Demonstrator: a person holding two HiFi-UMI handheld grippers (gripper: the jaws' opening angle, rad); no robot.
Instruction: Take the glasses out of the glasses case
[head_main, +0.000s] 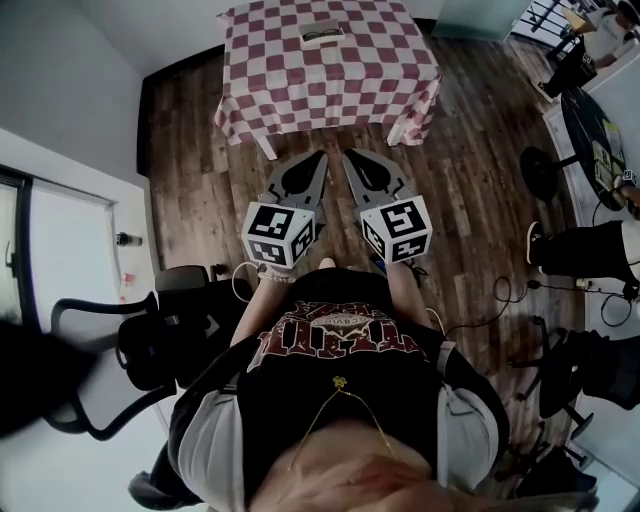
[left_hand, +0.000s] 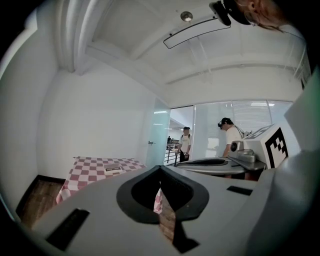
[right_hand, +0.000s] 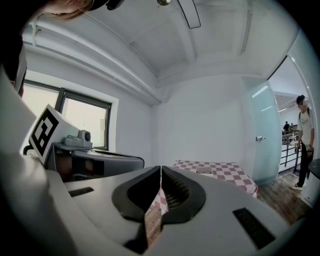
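The glasses case is small and grey and lies on the far side of a red-and-white checked table, well ahead of me. Something dark, like glasses, seems to lie in it; it is too small to be sure. Both grippers hang over the wooden floor short of the table. My left gripper and right gripper are side by side, each with jaws together and nothing between them. In the left gripper view the case sits beyond the shut left gripper. In the right gripper view the case lies past the shut right gripper.
A black office chair stands at my left, by a white wall. A dark round table, chairs and floor cables are on the right. Two people stand far off near a glass door.
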